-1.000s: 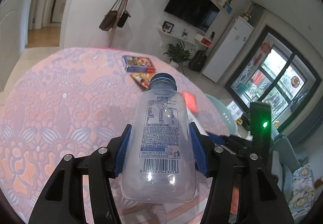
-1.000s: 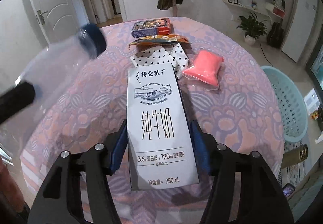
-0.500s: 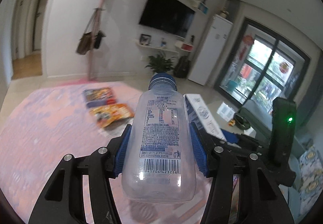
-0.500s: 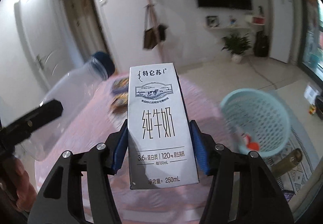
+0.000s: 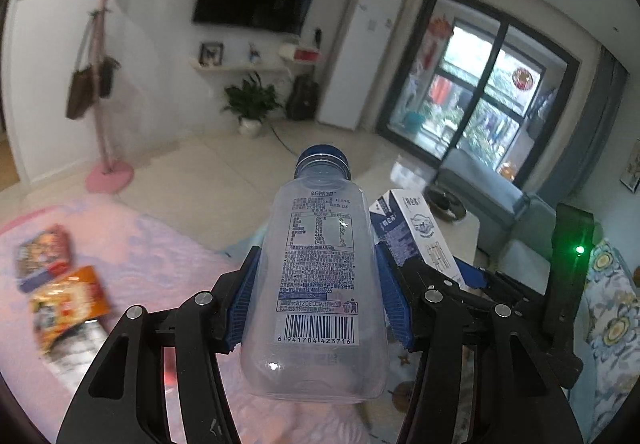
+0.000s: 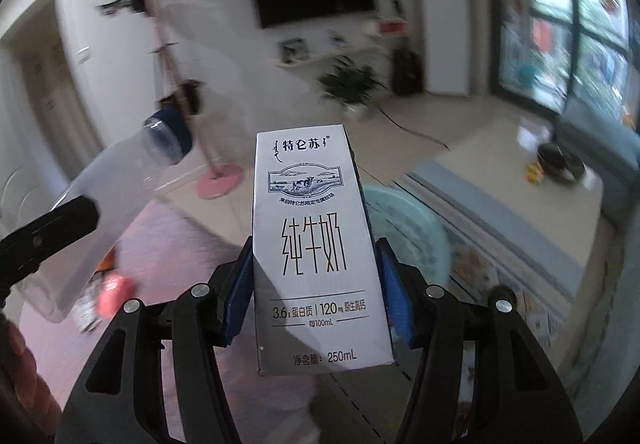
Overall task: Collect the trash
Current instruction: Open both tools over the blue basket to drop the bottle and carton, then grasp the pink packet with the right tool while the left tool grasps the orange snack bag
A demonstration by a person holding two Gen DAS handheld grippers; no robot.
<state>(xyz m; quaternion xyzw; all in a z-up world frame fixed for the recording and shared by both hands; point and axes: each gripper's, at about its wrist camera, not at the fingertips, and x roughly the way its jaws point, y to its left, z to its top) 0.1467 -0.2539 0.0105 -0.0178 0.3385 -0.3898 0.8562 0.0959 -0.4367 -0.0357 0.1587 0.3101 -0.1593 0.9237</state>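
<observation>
The left gripper pinched an empty clear plastic bottle with a blue cap, its blue pads pressed against both sides of the printed label, cap pointing away from the camera; the right gripper clamped a white milk carton the same way, upright between its blue pads; each load showed in the other camera, the carton just right of the bottle in the left view, the bottle to the left in the right view; behind the carton sat a pale blue laundry-style basket on the floor, partly hidden; a pink patterned tablecloth lay lower left, carrying blurred snack packets and a pink pouch; a wall television, a potted plant and a white fridge stood beyond.
</observation>
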